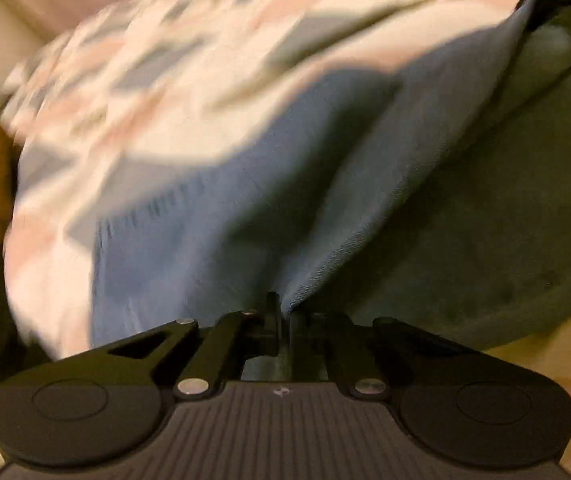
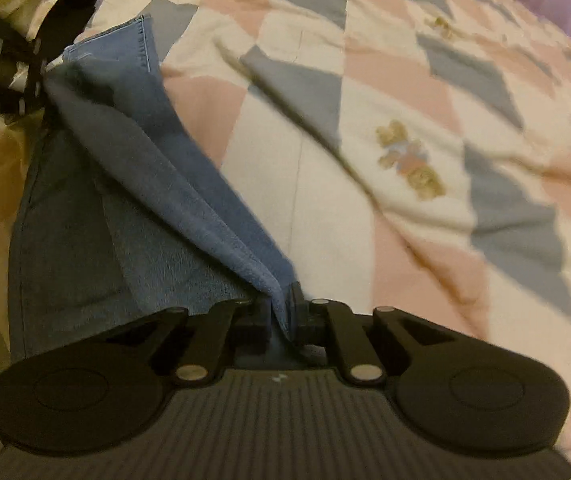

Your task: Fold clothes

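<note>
**Now: both grippers holding the jeans**

Left gripper (image 1: pixel 281 312) is pinching an edge of the blue jeans (image 1: pixel 213 216), jaws closed on denim. Right gripper (image 2: pixel 285 312) is doing likewise, clamping a fold. Jeans (image 2: pixel 133 184) are hanging stretched between them, over the checked quilt (image 2: pixel 405 120). Left view is blurring.

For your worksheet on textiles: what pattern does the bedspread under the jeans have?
Pink, grey-blue and cream diamond patchwork with small bear motifs on the bedspread; clearest in the right wrist view.

A home bedroom: a bed under a teddy-print patchwork quilt (image 2: pixel 405 120).
</note>
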Motion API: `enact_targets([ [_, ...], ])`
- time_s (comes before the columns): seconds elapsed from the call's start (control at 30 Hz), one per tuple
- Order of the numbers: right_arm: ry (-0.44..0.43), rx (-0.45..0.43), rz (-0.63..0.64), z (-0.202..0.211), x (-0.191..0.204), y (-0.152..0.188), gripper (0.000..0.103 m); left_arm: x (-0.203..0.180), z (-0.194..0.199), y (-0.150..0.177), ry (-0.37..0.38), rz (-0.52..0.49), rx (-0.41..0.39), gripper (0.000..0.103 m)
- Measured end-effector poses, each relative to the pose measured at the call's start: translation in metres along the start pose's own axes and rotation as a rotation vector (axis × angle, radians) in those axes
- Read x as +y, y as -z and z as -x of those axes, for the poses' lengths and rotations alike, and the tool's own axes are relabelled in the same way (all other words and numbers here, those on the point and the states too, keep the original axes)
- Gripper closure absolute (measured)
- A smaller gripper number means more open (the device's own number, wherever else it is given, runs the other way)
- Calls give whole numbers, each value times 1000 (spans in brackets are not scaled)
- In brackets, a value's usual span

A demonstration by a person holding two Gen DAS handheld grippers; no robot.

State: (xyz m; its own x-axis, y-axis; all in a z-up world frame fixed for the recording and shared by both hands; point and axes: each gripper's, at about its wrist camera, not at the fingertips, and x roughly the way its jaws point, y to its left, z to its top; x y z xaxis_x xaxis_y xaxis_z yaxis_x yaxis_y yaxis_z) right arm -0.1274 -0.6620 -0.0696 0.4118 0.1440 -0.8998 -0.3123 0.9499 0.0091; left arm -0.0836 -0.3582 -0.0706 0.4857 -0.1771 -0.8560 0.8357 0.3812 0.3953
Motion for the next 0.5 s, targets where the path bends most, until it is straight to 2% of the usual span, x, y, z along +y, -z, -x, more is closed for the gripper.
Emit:
enact_targets([
  [0.1,93,-47,-77,24,-11,-21,97,53,18,-28,51,-53,-126,98],
  [0.2,279,-86,-144,26,-30,-54,94,114,15,-77,99,-41,-250,91],
  [0.23,355,-76,-200,18,-41,-63,86,131,6,-94,121,-29,-276,89],
  [0.27,417,-63,-257,11,-51,-68,68,146,-9,-113,136,-7,-282,82],
  [0.3,480,-65,-319,6,-59,-73,58,161,-28,-133,147,22,-276,72],
  [0.33,537,-117,-392,11,-64,-74,56,174,-46,-148,133,59,-266,64],
  [0.37,554,-173,-469,19,-65,-71,48,185,-60,-159,125,99,-250,50],
  [0.4,552,-243,-567,29,-64,-65,36,197,-74,-169,131,139,-232,49],
  [0.43,528,-319,-671,40,-60,-53,32,208,-83,-173,149,186,-217,49],
  [0.5,457,-401,-818,51,-46,-26,30,225,-93,-171,211,290,-189,45],
])
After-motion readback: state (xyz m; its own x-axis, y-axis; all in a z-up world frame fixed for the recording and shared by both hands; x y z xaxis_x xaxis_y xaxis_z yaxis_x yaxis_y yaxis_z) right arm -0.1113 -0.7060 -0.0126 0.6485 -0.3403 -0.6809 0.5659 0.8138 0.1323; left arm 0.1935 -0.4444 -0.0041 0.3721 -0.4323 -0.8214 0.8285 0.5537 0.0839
